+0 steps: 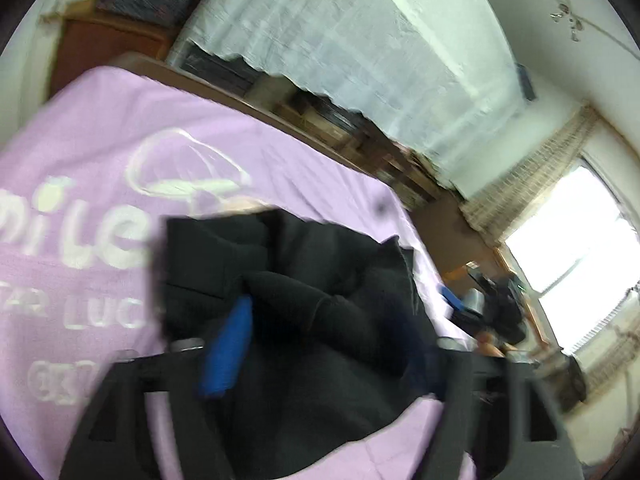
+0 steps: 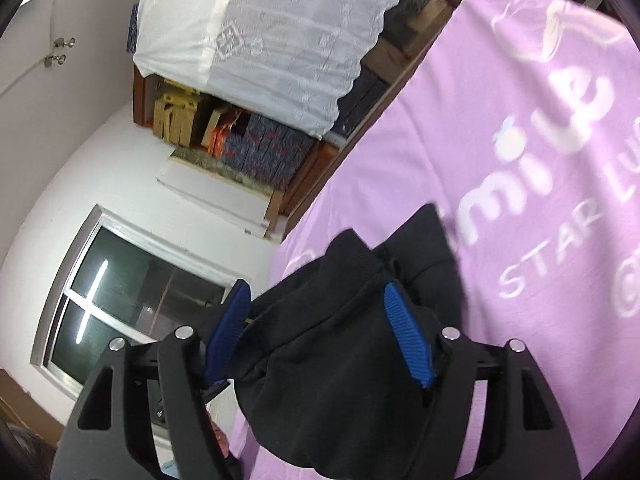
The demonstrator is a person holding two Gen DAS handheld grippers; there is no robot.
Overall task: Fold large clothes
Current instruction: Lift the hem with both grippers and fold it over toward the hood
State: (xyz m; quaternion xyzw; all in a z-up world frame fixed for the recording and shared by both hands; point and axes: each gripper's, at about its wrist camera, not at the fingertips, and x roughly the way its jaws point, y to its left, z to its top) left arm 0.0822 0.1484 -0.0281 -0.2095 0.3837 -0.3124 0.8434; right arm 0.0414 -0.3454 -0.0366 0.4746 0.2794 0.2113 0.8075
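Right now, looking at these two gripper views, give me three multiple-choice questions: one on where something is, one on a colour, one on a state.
1. Where does the black garment lie?
A. on the lilac blanket
B. on a shelf
C. on the floor

2. What colour are the pads of the right hand-held gripper?
A. red
B. blue
C. white

3. How do the right hand-held gripper's jaws stand?
A. open, with garment between them
B. shut on the blanket
C. shut on nothing

A: lilac cloth shows around the garment.
B: both ribbed pads are blue.
A: the pads stand apart, with black fabric between them.

Black garment (image 2: 340, 360) bunched, rumpled; lying on lilac cloth (image 2: 520, 240)
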